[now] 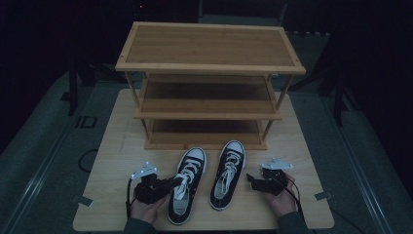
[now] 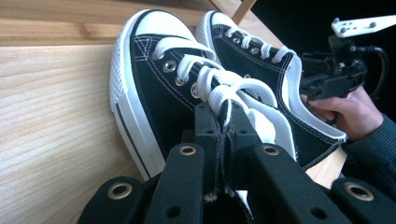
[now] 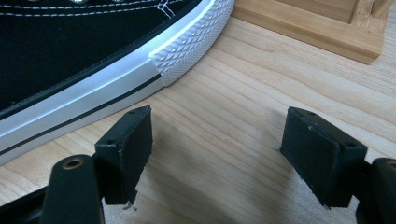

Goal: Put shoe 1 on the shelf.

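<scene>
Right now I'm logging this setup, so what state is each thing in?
Left shoe: flat on the table, laced, its lace pinched by the left gripper.
Right shoe: flat on the table, laced, untouched.
Left gripper: shut on a lace.
Right gripper: open, beside the right shoe, holding nothing.
Rack: upright, all three shelves bare.

Black-white sneakers upright, side by side.
</scene>
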Action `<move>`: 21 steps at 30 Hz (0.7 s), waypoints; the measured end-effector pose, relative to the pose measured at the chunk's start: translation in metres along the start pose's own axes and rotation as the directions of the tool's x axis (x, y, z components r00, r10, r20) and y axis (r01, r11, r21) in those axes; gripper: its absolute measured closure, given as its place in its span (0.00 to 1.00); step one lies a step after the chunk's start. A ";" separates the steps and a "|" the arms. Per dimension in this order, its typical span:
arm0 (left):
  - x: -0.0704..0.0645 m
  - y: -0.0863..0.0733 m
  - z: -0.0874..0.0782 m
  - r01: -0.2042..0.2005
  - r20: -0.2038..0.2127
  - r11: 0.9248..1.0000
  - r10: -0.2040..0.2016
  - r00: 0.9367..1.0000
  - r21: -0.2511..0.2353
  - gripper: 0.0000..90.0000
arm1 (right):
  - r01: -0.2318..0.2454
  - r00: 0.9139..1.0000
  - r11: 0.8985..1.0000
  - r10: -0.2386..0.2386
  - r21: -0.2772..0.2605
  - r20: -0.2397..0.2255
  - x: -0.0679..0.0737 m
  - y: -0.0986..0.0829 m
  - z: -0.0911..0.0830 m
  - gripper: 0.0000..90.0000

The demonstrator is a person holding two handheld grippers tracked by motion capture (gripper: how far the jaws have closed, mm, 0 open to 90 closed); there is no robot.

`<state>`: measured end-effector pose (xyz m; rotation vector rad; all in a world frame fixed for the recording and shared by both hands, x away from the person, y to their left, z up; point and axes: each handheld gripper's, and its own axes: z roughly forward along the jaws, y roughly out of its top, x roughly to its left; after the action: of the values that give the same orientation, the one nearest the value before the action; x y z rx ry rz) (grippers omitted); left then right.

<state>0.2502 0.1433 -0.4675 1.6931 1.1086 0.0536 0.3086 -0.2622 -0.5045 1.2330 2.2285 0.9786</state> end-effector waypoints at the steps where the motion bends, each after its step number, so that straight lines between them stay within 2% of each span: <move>1: 0.000 0.001 -0.001 0.000 -0.001 1.000 0.000 1.000 -0.003 0.96 | 0.000 1.000 1.000 0.000 0.000 0.000 0.000 0.000 0.000 0.27; 14: -0.011 0.008 -0.013 0.017 -0.006 0.999 -0.017 1.000 -0.046 0.96 | 0.001 1.000 1.000 -0.001 0.000 -0.001 0.000 0.000 0.000 0.27; 21: -0.017 0.020 -0.023 0.026 -0.019 0.997 -0.028 0.999 -0.075 0.96 | 0.001 1.000 1.000 -0.001 0.000 -0.001 0.000 0.000 0.000 0.27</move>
<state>0.2413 0.1484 -0.4343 1.6142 1.1311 0.0942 0.3092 -0.2620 -0.5044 1.2311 2.2298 0.9787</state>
